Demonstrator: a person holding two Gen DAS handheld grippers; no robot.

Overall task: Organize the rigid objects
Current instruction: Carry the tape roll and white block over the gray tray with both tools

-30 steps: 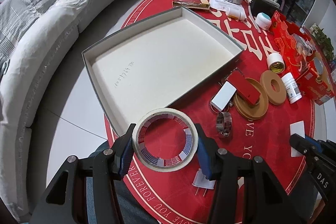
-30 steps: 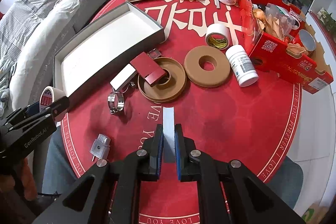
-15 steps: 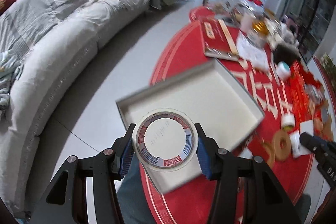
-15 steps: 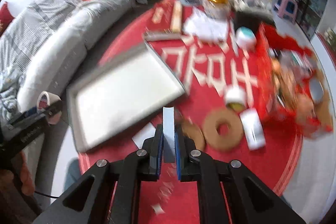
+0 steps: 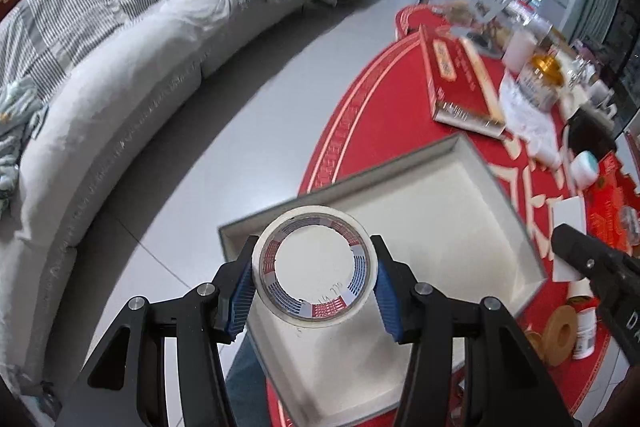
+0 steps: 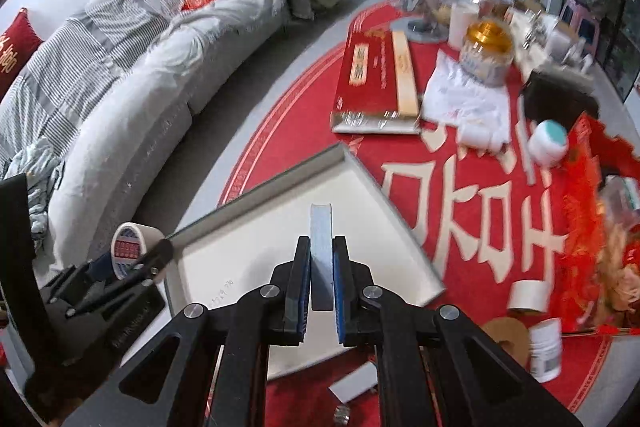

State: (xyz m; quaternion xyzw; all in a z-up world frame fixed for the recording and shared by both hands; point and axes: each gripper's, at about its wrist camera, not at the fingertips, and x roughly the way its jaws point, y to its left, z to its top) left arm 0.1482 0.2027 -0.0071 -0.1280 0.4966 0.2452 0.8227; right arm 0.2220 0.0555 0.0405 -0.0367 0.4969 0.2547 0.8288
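Observation:
My left gripper point(image 5: 315, 279) is shut on a white tape roll point(image 5: 315, 223) with a red and blue inner ring, held over the near left part of the shallow white tray point(image 5: 516, 211). My right gripper point(image 6: 322, 277) is shut on a thin flat white slab point(image 6: 321, 243), held edge-on above the same tray point(image 6: 400, 223). In the right wrist view the left gripper and its tape roll point(image 6: 129, 247) hang at the tray's left corner. In the left wrist view the right gripper's black body point(image 5: 592, 263) with the white slab point(image 5: 568, 227) shows at the right.
The tray lies on a round red table point(image 6: 304, 115). A red box point(image 6: 374, 75), a gold-lidded jar point(image 6: 486, 53), a white bottle point(image 6: 546, 349), brown rings point(image 5: 562, 331) and a tape roll point(image 6: 528, 295) lie beyond and right of it. A grey sofa point(image 5: 120, 67) stands left.
Both grippers have travelled from the near table edge to over the tray, each keeping its hold. The tape roll now hangs above the tray's floor and the slab above its middle.

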